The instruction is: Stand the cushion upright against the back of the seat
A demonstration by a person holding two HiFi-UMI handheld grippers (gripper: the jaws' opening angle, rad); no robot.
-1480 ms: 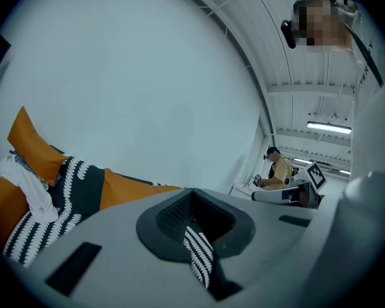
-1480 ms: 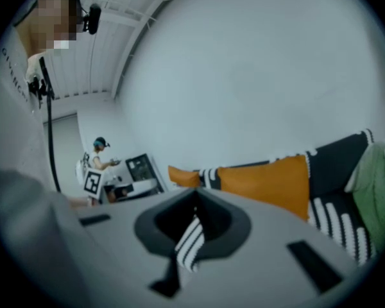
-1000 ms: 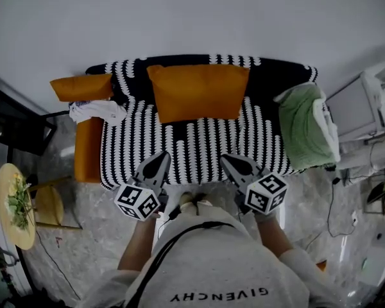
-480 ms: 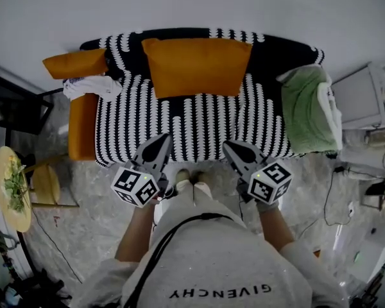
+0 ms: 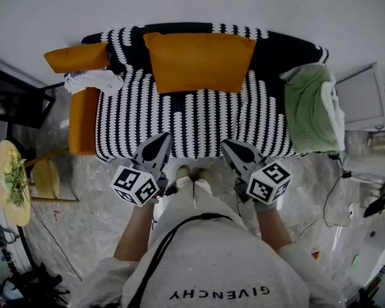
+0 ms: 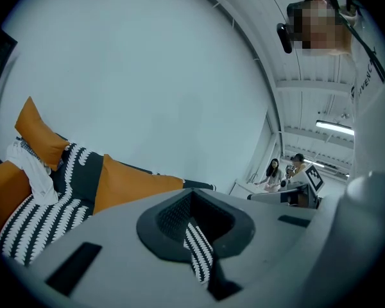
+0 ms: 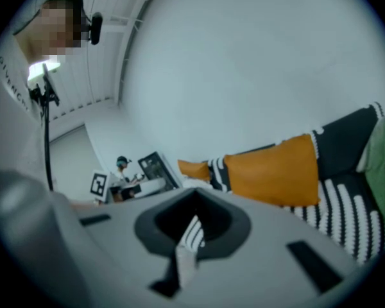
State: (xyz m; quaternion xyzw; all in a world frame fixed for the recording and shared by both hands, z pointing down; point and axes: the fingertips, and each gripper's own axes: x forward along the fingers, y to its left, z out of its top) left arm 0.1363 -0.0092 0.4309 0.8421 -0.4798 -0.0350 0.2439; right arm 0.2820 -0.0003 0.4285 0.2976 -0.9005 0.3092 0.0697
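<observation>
The orange cushion (image 5: 199, 61) stands upright against the back of the sofa (image 5: 192, 124), which has a black-and-white striped cover. It also shows in the left gripper view as the cushion (image 6: 135, 181) and in the right gripper view as the cushion (image 7: 276, 170). My left gripper (image 5: 162, 138) and right gripper (image 5: 226, 145) hover side by side over the seat's front edge, well short of the cushion. Both are shut with nothing in them. The left gripper (image 6: 191, 196) and the right gripper (image 7: 194, 201) show closed jaws in their own views.
A second orange cushion (image 5: 77, 58) and a white cloth (image 5: 93, 81) lie on the sofa's left arm, and a green blanket (image 5: 308, 111) covers the right end. A round yellow table with a plant (image 5: 13, 191) and a stool (image 5: 48, 181) stand left. A white unit (image 5: 359, 98) and cables are at the right.
Both grippers have sunk slightly and stay shut in front of the seat. The head view has shifted a little. The cushion has not moved.
</observation>
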